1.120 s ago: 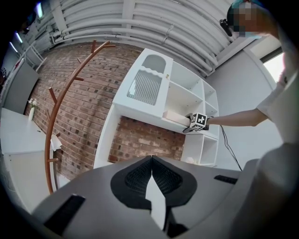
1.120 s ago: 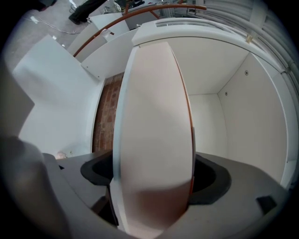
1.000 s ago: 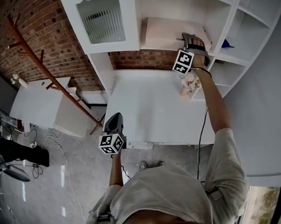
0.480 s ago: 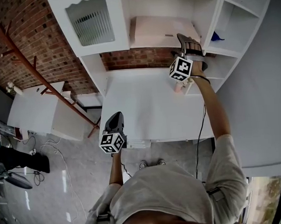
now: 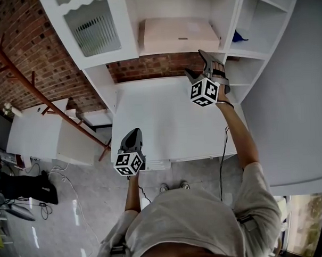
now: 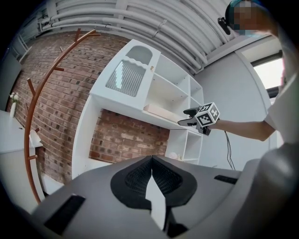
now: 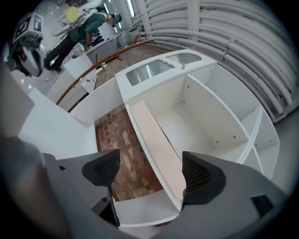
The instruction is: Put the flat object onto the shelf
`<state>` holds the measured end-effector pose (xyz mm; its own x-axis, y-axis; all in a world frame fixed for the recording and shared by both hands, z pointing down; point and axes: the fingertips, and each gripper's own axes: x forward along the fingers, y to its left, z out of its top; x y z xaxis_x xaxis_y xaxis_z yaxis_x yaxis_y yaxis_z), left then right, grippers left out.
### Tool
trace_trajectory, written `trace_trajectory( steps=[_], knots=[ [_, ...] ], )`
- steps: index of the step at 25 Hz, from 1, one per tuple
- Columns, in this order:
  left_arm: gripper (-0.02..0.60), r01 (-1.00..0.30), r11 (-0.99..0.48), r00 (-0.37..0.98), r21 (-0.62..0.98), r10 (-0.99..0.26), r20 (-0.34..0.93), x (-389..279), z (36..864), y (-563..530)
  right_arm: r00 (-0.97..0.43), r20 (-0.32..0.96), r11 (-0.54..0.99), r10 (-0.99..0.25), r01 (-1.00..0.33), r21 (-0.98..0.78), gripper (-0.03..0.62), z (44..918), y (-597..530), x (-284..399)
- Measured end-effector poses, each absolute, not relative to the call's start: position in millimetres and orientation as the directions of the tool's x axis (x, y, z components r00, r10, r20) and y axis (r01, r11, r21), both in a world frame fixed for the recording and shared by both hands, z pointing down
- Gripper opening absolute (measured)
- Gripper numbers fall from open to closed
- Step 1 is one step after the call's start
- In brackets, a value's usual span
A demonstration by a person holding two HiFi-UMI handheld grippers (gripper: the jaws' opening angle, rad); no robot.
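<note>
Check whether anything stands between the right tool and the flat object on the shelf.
Nothing visible does. The right tool is open and empty, held just in front of the shelf. The flat object lies flat on that shelf, with only open air between it and the tool.

The flat object (image 5: 178, 34) lies on the shelf (image 5: 163, 52), above the table (image 5: 161, 122).
</note>
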<state>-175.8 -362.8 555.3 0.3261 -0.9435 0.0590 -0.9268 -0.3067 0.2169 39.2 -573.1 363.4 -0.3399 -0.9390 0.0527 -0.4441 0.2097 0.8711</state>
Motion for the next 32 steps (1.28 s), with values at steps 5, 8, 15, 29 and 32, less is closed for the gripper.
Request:
trace_trajectory(
  steps=[5,8,15,29,32],
  knots=[
    [0.017,-0.921,-0.323,0.345,0.216,-0.936,0.073,-168,559,-364,-0.407,0.001,0.241,-0.913,-0.539,0.807,0.431,378,-549,33],
    [0.017,-0.918,-0.330,0.353,0.220,-0.933,0.072,-164,560,-367,-0.452,0.003,0.329,-0.892,-0.645,0.690,0.430,387,-534,30],
    [0.017,-0.914,-0.340,0.366,0.223,-0.927,0.086,-159,565,-366,-0.576,-0.042,0.545,-0.816,-0.792,0.273,0.430,405,-495,29],
    [0.017,-0.922,-0.334,0.359,0.194,-0.926,0.112,-161,573,-368,-0.524,-0.019,0.520,-0.852,-0.849,0.094,0.405,486,-447,47],
    [0.017,-0.924,-0.331,0.355,0.192,-0.929,0.108,-161,574,-367,-0.481,-0.009,0.480,-0.877,-0.876,0.057,0.204,510,-427,62]
  ],
)
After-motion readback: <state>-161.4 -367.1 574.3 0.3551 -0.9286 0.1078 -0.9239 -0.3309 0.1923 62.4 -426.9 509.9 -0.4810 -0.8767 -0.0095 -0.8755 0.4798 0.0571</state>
